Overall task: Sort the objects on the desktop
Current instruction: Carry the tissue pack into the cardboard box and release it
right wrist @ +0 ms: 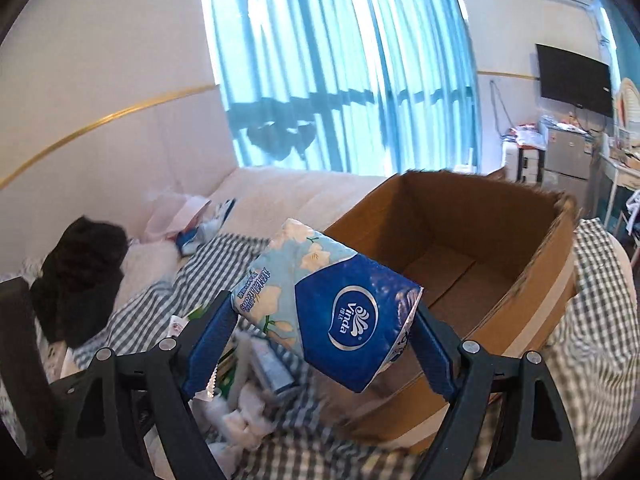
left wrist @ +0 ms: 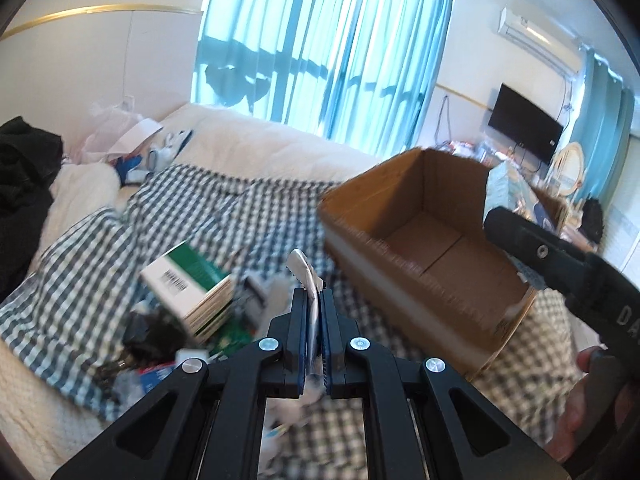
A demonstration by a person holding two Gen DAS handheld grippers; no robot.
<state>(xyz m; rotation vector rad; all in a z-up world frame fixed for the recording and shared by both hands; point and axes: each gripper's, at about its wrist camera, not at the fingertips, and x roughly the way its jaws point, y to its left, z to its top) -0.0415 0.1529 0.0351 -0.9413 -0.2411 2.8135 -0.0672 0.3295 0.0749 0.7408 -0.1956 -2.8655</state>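
Observation:
My right gripper point(right wrist: 320, 312) is shut on a blue-and-white tissue pack point(right wrist: 332, 308), held in the air just left of an open cardboard box point(right wrist: 552, 264). In the left wrist view the same box point(left wrist: 360, 236) sits to the right, its inside bare. My left gripper point(left wrist: 314, 296) is shut on a thin white sachet point(left wrist: 306, 272) that sticks up between the blue pads. The right gripper's body point(left wrist: 560, 268) shows at the right edge, over the box, with the tissue pack point(left wrist: 500, 188) beyond it.
A green-and-white carton point(left wrist: 188, 292) lies tilted among small clutter on a checked blanket point(left wrist: 192, 200) over a white bed. Black clothing point(right wrist: 80, 272) and a plastic bag point(left wrist: 116, 128) lie at the far left. Curtains, a wall TV point(right wrist: 572, 80) and shelves stand behind.

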